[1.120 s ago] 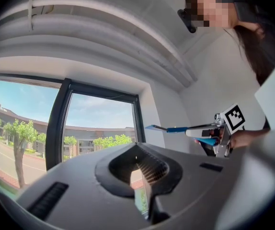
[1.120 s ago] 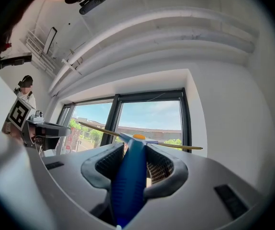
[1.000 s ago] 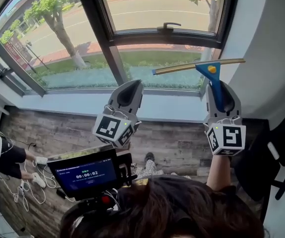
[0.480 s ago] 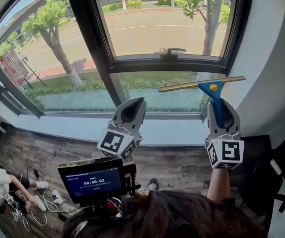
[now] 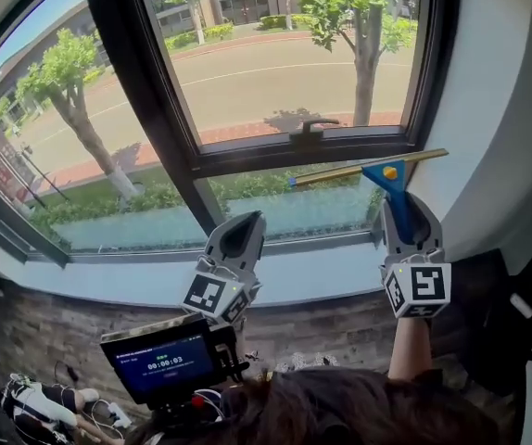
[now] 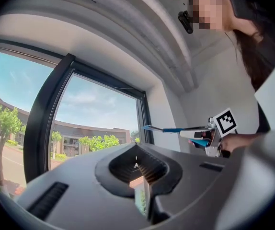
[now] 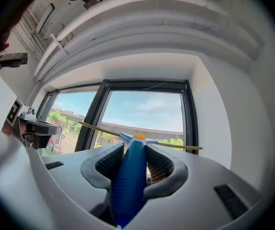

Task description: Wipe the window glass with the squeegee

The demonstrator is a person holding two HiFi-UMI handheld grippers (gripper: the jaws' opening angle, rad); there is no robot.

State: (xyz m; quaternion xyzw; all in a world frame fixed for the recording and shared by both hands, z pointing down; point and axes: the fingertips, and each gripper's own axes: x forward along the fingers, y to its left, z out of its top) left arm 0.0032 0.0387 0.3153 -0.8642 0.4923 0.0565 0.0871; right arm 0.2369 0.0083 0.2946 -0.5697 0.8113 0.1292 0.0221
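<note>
Only readable txt: small screen [image 5: 162,367] at bottom of head view. Its timer, in pale digits on dark blue, reads approx 00:00:03. The line above the digits is too small to read. Left cube [image 5: 212,297], on left gripper [image 5: 244,225], carries a b/w square code w/ no letters or nos. Right cube [image 5: 418,288], on right gripper [image 5: 401,204], has the same kind of code in a diff pattern.

Two grey hand-held grippers with marker cubes: left gripper [image 5: 238,227], right gripper [image 5: 402,211]. One blue-handled squeegee with a brass blade bar [image 5: 384,172]. One black window handle [image 5: 308,128]. One small dark timer screen [image 5: 161,358].
</note>
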